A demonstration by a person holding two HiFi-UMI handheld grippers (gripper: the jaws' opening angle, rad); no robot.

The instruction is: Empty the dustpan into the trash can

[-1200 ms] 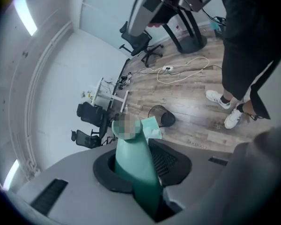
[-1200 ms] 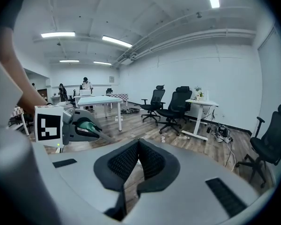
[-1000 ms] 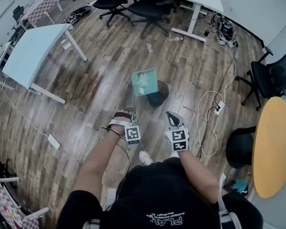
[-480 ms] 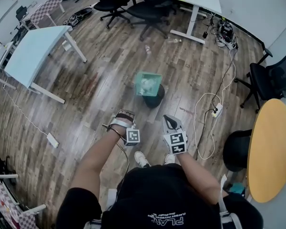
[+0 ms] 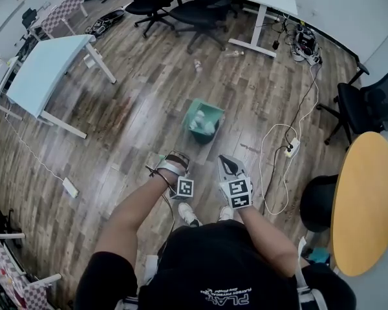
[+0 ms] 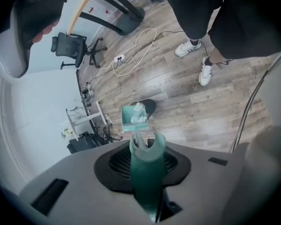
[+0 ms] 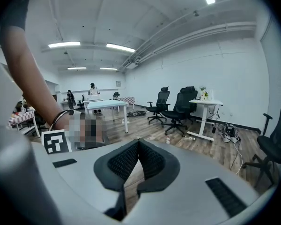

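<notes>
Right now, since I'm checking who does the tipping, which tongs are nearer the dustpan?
Left. The left tongs are clamped on the long handle of the dustpan, which hangs above the trash can. The right tongs, shut and empty, sit beside it, not touching.

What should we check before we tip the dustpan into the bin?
1. Grip on the handle: ok. The left gripper has its fingers shut on the green handle.
2. Dustpan over the trash can: ok. In the head view the pan covers most of the black can.
3. Scraps in the pan: ok. White crumpled bits lie in it, not yet tipped out.
4. Right gripper: ok. It is shut and holds nothing.
5. Gap between pan and can rim: cannot tell.
</notes>
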